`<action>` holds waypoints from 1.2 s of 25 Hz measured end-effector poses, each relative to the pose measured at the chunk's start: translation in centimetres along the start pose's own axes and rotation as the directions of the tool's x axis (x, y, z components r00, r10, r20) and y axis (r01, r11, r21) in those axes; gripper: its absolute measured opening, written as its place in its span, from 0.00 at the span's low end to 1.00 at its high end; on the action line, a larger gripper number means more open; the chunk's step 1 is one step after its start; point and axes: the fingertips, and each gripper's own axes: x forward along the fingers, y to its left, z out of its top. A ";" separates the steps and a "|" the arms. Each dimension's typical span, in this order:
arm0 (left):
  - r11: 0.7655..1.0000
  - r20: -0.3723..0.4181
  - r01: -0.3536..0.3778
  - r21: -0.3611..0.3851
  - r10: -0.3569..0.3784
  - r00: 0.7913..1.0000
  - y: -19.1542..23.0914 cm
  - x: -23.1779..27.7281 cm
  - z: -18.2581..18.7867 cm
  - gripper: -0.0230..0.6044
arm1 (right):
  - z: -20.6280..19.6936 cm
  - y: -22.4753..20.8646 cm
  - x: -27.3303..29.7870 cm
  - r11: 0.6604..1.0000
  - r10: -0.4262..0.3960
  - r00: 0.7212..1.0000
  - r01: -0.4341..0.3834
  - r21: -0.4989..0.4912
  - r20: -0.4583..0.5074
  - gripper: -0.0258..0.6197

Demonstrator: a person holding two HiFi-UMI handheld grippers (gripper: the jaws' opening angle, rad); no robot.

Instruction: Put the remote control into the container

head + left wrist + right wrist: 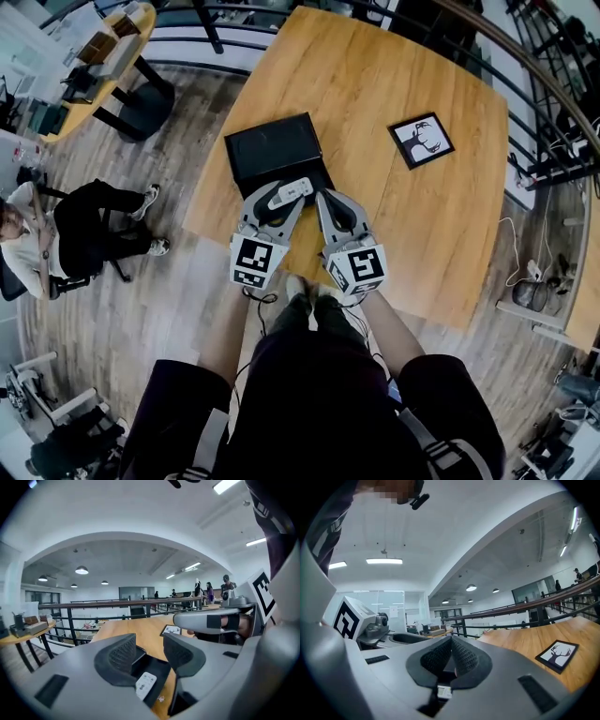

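A white remote control (291, 192) (146, 685) lies at the near end of a black tray-like container (275, 148) (156, 666) on the wooden table (412, 216). My left gripper (279, 204) (151, 654) hangs just over it, jaws apart on either side of the remote, and the pads do not touch it. My right gripper (325, 198) (451, 645) is beside it on the right, at the container's near right corner, shut with nothing between its pads. In the left gripper view the jaws hide the remote's far end.
A framed deer picture (421, 140) (171, 630) (556, 655) lies on the table to the right of the container. The table's near edge (281, 258) runs under both grippers. A person (66, 230) sits on the floor to the left, and a railing (117, 604) runs behind the table.
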 end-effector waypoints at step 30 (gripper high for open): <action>0.992 0.329 -0.121 -0.029 0.124 0.936 -2.9 -7.9 10.1 0.06 | 8.4 4.7 -4.5 0.994 0.089 0.977 -0.074 -0.086 0.195 0.07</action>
